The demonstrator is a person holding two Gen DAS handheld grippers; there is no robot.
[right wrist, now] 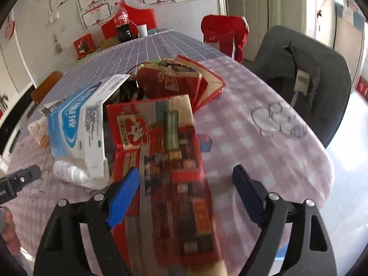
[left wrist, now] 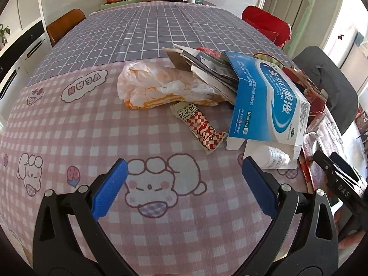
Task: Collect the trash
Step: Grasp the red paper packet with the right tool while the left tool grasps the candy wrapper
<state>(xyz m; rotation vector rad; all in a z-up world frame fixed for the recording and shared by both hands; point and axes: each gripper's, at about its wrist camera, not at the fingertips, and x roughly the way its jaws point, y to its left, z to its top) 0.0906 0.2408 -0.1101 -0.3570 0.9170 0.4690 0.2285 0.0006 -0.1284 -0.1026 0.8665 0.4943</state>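
Observation:
On the pink checked tablecloth lies a heap of trash: a white and orange plastic bag, a red checked snack wrapper, torn cardboard and papers, a blue and white medicine box and a small white bottle under it. My left gripper hangs open over bare cloth in front of the wrapper. My right gripper is open. A flattened red carton, blurred, lies between its fingers. The left pad is at the carton's edge and the right pad stands clear of it.
More red cartons are piled behind the medicine box. A dark grey chair and a red-covered chair stand along the table's right edge, an orange chair at the left. A cola bottle and a paper cup stand at the far end.

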